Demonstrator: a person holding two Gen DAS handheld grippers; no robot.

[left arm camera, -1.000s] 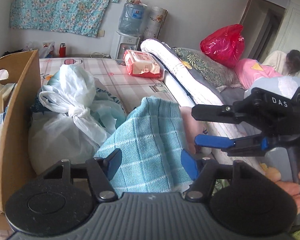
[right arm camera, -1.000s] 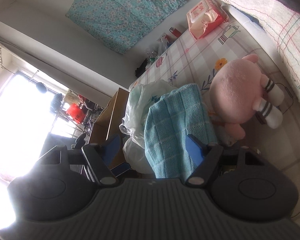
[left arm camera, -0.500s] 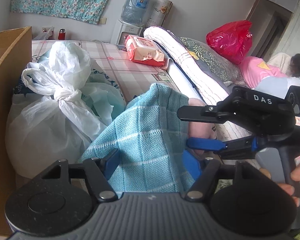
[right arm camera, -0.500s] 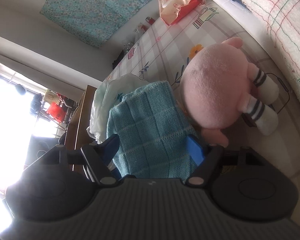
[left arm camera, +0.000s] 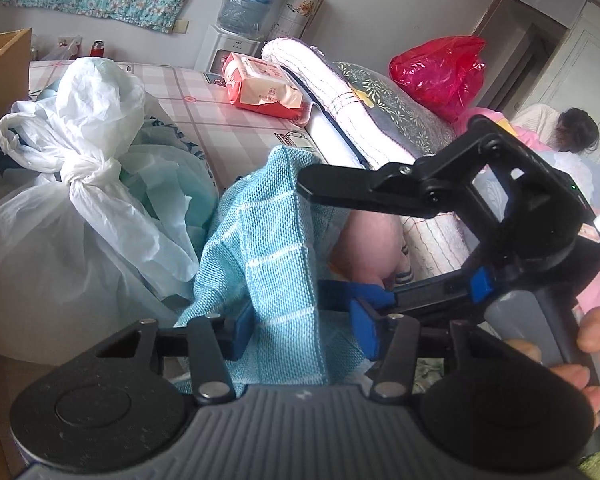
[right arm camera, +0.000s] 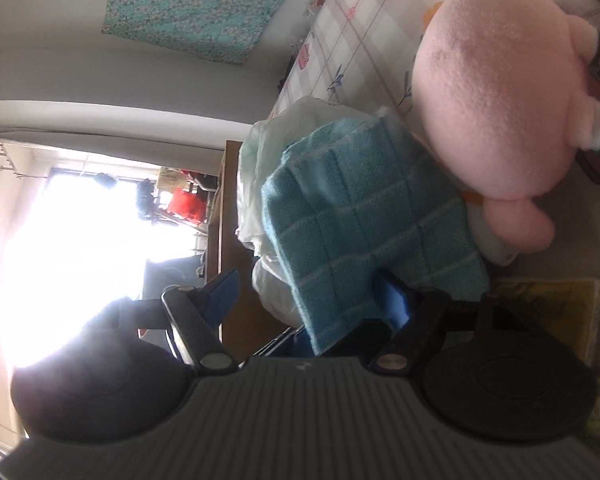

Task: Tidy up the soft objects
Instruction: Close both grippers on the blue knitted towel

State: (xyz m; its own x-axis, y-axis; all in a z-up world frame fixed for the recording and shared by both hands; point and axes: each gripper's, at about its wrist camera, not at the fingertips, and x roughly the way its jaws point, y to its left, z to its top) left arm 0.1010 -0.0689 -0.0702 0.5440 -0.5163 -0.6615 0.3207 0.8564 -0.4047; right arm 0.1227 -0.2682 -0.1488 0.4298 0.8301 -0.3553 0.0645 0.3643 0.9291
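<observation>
The towel [left arm camera: 276, 264], blue with pale grid lines, hangs in folds between the bag [left arm camera: 72, 216] and the pink plush [right arm camera: 496, 96], which lies on the checked sheet [left arm camera: 204, 120]. The left gripper [left arm camera: 304, 330] has the towel's lower part between its blue pads, and its jaws are closing on the cloth; the left pad [left arm camera: 242, 330] already lies against it, while the right one shows a sliver of space. The right gripper [right arm camera: 312, 296] reaches in from the side with its jaws wide and opening; the towel's hem drapes against one pad [right arm camera: 394, 300], the other standing clear of the cloth. A hand [left arm camera: 580, 364] grasps the right gripper's handle. Behind the bag stands a cardboard box [left arm camera: 4, 52]. Farther back on the sheet are a red wipes pack [left arm camera: 260, 92] and rolled bedding [left arm camera: 340, 108] with a red bag [left arm camera: 440, 72] on top.
</observation>
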